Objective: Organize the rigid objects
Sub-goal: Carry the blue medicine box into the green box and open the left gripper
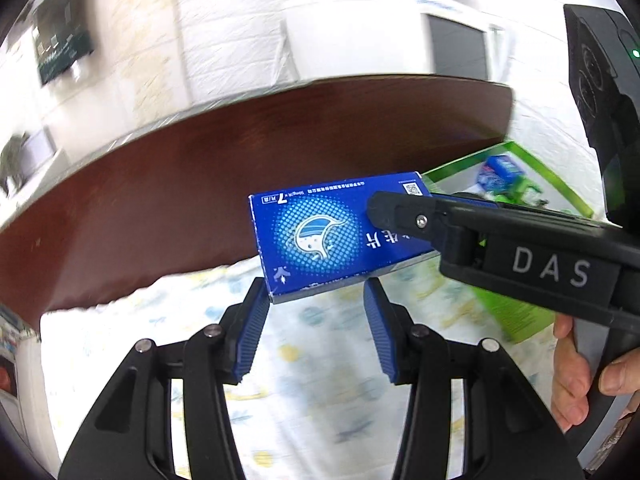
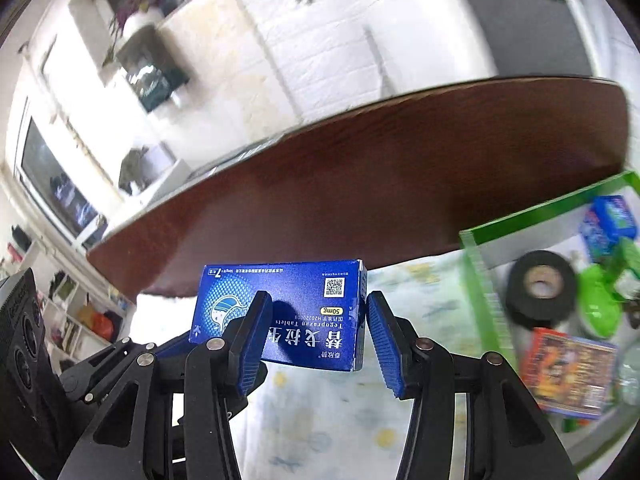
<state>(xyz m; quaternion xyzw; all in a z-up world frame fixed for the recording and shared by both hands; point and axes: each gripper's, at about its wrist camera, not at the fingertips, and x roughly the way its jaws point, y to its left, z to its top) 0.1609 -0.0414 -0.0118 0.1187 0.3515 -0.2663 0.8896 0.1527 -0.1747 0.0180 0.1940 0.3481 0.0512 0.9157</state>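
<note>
My right claw point(image 2: 316, 328) half-open and clamped on the blue tablet box point(image 2: 288, 304), my left claw point(image 1: 316, 312) half-open under its end, grip unclear, green tray point(image 2: 476, 248) beside.

Both wrist cameras look forward and down along own fingers, close above patterned cloth point(image 1: 320, 400). Shared: blue box point(image 1: 320, 236), brown tabletop point(image 2: 400, 184), green tray point(image 2: 500, 232) far right.

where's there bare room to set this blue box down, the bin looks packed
The patterned cloth under the blue box is bare, bordered by the brown table beyond and the green bin at right. The brown table shows nothing on it in view. The bin is crowded: black tape roll, orange box, blue packet, green items.
</note>
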